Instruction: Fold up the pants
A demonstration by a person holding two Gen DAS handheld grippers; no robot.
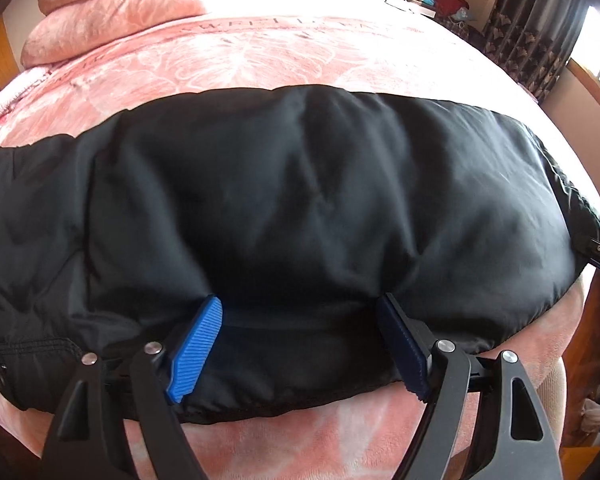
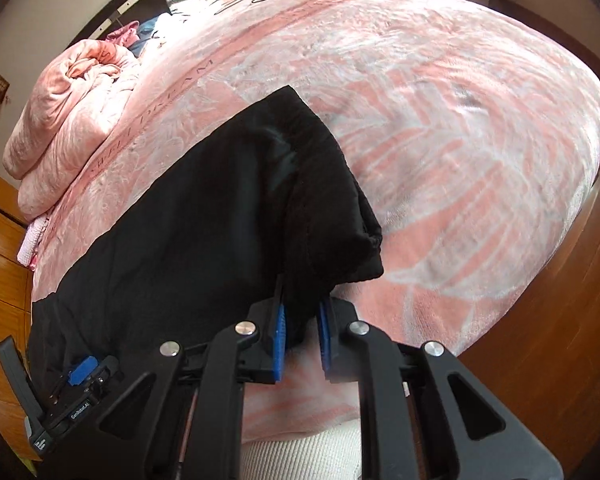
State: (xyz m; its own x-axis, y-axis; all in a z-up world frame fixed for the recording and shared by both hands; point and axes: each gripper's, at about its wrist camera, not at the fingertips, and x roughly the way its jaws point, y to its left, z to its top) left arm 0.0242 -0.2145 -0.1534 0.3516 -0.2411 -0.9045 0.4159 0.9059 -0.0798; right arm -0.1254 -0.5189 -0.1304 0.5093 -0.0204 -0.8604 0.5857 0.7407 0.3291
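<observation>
The pants point(image 1: 300, 208) lie on the bed point(image 1: 260, 60), near its front edge, spread over a pink blanket point(image 2: 460, 140). They are black and padded, already doubled lengthwise by the look of the thick stacked edges.

Left claw point(image 1: 300, 344): jaws wide apart, blue pads point(image 1: 198, 344) straddling the near hem of the cloth without pinching it. It holds nothing. In my judgement it is placed there either to take a fresh bite of the near edge or to steady the middle while the far end is carried over.

Right claw point(image 2: 302, 340): jaws drawn close together on the end of the pants — a thick bunch of cloth stands up between the pads and rises off the blanket. The grip looks firm, though the contact itself is partly hidden by the fabric. Holding the end raised keeps the layers together (a loose end would slide apart on slippery cloth).

Long axis: the garment runs side to side along the front edge of the bed, from the left claw's side toward the right claw. Which end is the waist I cannot tell with certainty — a stitched band shows at the far left of the left view.

A rolled pink quilt point(image 2: 72, 128) sits at the head of the bed, well apart.
</observation>
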